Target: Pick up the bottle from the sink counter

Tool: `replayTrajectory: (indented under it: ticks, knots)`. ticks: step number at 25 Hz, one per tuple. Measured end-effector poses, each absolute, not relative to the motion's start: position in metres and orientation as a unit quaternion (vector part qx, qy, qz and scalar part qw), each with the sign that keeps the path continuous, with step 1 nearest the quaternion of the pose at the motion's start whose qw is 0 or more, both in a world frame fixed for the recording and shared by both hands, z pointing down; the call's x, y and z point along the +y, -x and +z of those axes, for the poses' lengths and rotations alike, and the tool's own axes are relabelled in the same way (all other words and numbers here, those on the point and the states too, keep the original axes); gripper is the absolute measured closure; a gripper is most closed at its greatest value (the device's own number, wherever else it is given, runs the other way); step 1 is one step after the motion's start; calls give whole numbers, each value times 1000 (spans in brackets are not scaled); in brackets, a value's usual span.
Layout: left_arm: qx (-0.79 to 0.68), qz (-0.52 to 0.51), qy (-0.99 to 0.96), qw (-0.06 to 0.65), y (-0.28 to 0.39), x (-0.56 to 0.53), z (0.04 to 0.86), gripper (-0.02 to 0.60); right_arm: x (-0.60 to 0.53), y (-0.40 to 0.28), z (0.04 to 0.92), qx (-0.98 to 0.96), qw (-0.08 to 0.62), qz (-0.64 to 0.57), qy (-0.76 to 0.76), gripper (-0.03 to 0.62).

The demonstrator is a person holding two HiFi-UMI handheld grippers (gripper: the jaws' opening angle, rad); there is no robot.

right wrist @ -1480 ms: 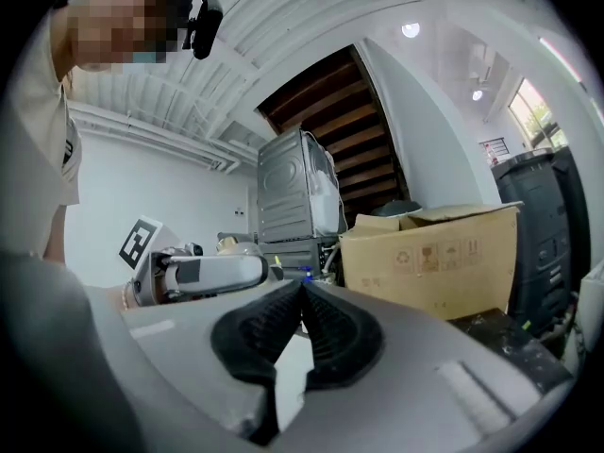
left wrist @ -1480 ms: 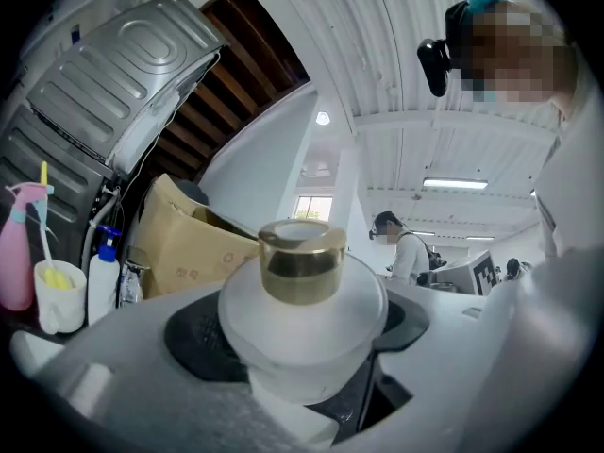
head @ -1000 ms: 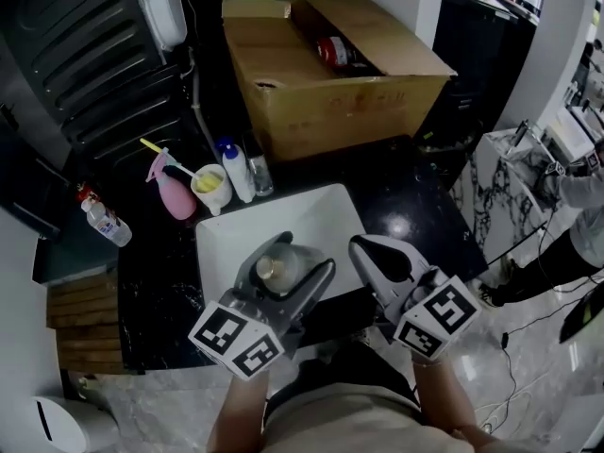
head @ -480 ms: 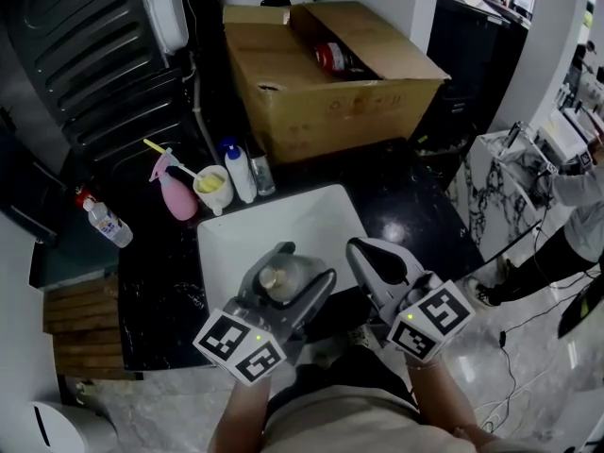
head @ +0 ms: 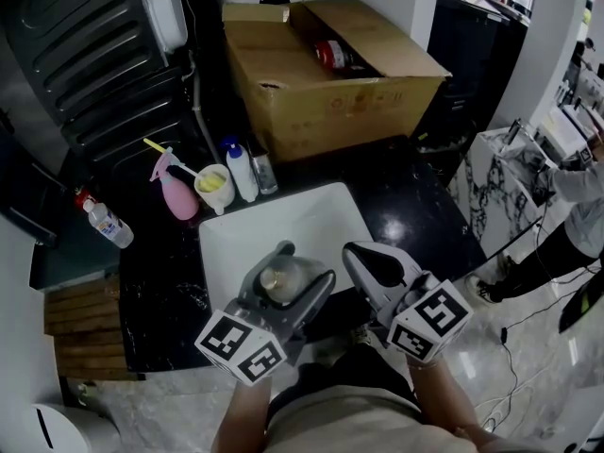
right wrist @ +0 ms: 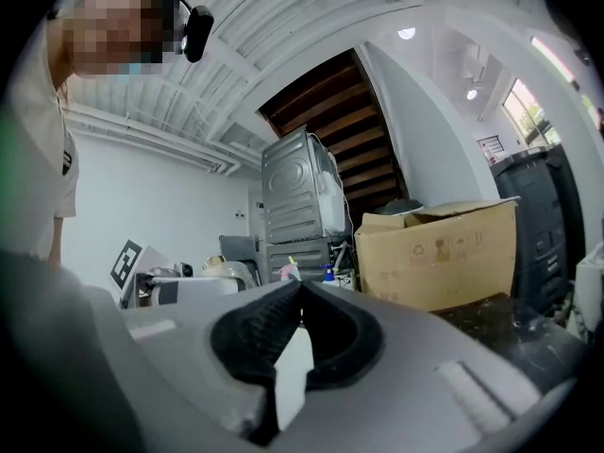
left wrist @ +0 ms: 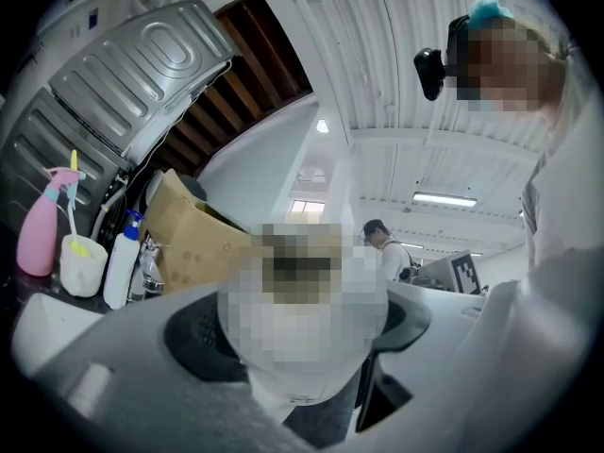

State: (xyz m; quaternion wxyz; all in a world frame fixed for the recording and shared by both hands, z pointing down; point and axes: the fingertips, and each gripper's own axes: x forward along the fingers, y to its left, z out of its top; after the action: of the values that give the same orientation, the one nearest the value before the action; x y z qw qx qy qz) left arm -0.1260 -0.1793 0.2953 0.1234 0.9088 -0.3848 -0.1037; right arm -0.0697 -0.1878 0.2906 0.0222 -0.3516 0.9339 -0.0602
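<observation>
Clamping the bottle [head: 276, 276] over the near edge of the white sink [head: 316, 213], the left hand-held gripper [head: 308, 262] risks dropping its smooth load into that sink if the squeeze eases, while the right hand-held gripper [head: 357, 253] beside it is closed and empty.

- My left hand-held gripper [head: 304, 262] points forward, its jaws clamped around the bottle [head: 281, 279].
- My right hand-held gripper [head: 354, 251] sits just beside it, pointing the same way, jaws pressed together, empty.
</observation>
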Motion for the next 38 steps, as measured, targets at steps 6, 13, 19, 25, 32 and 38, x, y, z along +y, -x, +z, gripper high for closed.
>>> replayTrajectory:
  ticks: [6,13,19,25,32,38]
  knots:
    - [-382,-105,-910,121,125,-179,292,235,-189,67,290,931,20,-56,359,591]
    - [-380,-107,-911,118,123,-180,293,235,-188,68,296,932,7,-51,359,591]
    - [-377,-101,-914,108,119,-181,293,235,-188,67,297,932,-4,-40,361,591]
    - [-381,-107,-912,108,122,-185,291,235,-190,68,298,931,-8,-35,364,592]
    - [-380,-107,-913,107,120,-189,291,235,-193,65,297,930,-9,-32,365,591]
    - [-372,-105,-915,111,115,-190,293,236,-193,64,299,931,-13,-32,364,592]
